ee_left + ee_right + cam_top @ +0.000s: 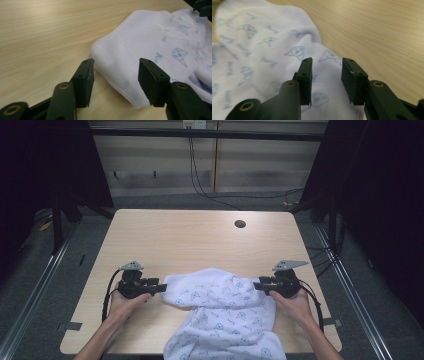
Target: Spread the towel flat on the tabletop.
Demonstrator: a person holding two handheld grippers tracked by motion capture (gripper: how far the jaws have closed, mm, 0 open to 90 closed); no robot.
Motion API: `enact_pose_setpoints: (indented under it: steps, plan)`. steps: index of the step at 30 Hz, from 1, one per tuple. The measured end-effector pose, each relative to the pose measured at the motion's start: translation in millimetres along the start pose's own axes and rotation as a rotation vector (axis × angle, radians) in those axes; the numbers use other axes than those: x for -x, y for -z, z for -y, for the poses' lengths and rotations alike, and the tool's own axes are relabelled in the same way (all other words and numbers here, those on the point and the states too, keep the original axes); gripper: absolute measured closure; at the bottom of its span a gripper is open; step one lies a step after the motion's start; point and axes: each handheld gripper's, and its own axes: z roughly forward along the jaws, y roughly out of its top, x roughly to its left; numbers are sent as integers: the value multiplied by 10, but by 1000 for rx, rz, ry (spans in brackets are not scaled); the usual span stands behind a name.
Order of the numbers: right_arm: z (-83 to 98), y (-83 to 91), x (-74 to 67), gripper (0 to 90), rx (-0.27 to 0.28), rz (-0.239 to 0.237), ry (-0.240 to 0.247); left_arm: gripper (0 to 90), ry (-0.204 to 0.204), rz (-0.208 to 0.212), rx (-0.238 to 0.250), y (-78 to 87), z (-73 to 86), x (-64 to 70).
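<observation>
A white cloth (220,310) printed with small blue figures lies crumpled on the near middle of the wooden table (190,235), and its lower part hangs over the front edge. My left gripper (162,287) lies level at the cloth's left edge. In the left gripper view the cloth's folded hem (150,42) sits between the parted jaws of that gripper (116,61), and the pads do not press on it. My right gripper (257,285) is at the cloth's right edge. It (327,60) stands open just over the cloth (262,50), with fabric showing in the gap.
A round cable hole (240,224) sits at the table's far right. Bare wood stretches across the far half of the table. Dark curtains hang on both sides, and cables run over the grey floor behind the table.
</observation>
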Motion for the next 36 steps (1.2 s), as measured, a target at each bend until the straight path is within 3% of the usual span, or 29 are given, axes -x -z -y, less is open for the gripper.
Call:
enact_pose_setpoints:
  steps: [4,5,7,9,11,14,16,18,20,24,25,27,28,29,31,33,34,36]
  plan:
    - [34,-226,12,587,-63,6,-9,427,16,-37,-33,-114,0,-21]
    - [52,-258,-7,688,-77,-6,-10,439,15,-52,-45,-138,4,-21]
    - [70,-256,-57,845,-72,-31,-4,531,-9,-24,-65,-179,18,-20]
    - [52,-166,-132,900,-32,-48,1,704,-45,-5,-79,-179,20,18]
    - [23,-7,-268,900,27,-67,38,851,-69,-3,-63,-153,14,61]
    - [61,197,-523,900,60,-160,98,866,-69,27,-17,-79,-9,118]
    - [191,254,-701,900,15,-232,132,866,-80,33,-19,-56,-7,156]
    - [345,262,-836,837,-60,-174,190,865,-93,17,-29,-69,-1,165]
    - [352,268,-762,753,-44,-129,147,867,-78,24,-20,-93,-11,142]
    - [125,200,-295,614,30,-3,45,868,-73,10,-20,-96,-12,99]
    - [64,112,-125,577,30,17,-4,868,-69,15,-18,-95,-13,94]
    - [14,-56,54,558,-6,21,-25,867,-64,19,-10,-84,-16,78]
    - [1,-178,119,545,-35,48,-31,867,-59,19,-6,-80,-15,76]
    - [1,-271,164,541,-49,36,-41,867,-55,20,-5,-76,-14,73]
    - [7,-375,169,591,-52,38,-49,866,-57,19,-5,-65,-15,73]
    - [7,-431,114,796,-72,3,-40,866,-61,23,4,-55,-18,79]
    - [-7,-412,81,845,-69,-3,-41,866,-60,25,9,-43,-22,86]
    - [-53,-290,27,862,-12,-45,-64,867,-58,44,33,6,-36,104]
